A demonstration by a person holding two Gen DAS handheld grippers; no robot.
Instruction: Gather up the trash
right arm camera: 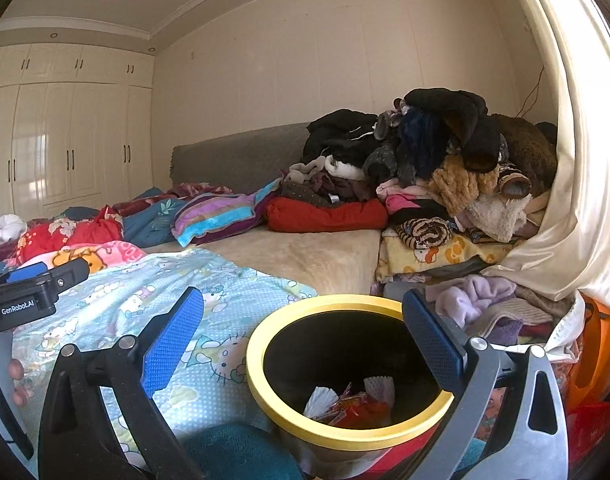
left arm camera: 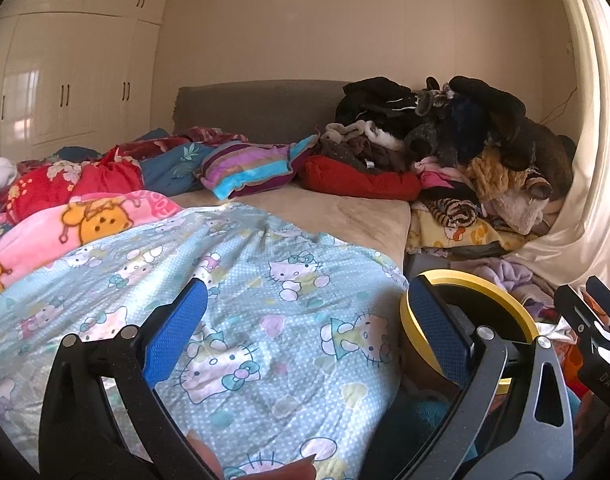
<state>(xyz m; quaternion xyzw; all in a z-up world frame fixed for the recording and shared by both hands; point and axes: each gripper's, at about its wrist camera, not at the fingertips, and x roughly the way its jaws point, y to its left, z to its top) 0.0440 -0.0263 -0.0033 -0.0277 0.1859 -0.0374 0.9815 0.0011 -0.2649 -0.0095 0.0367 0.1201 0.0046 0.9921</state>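
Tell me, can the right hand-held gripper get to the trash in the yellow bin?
Probably yes. The right hand-held gripper hangs open right above the yellow-rimmed bin, which has no lid, and the wrappers lie at the bottom with nothing over them. It would need to reach down deep inside.

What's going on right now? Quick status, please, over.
Both grippers open and empty: left, right. Bin under the right one, wrappers inside. No loose trash visible on the blanket. Nothing blocking.

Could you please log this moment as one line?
left gripper: open, empty | right gripper: open, empty, over bin | bin: wrappers inside | bed: no trash visible
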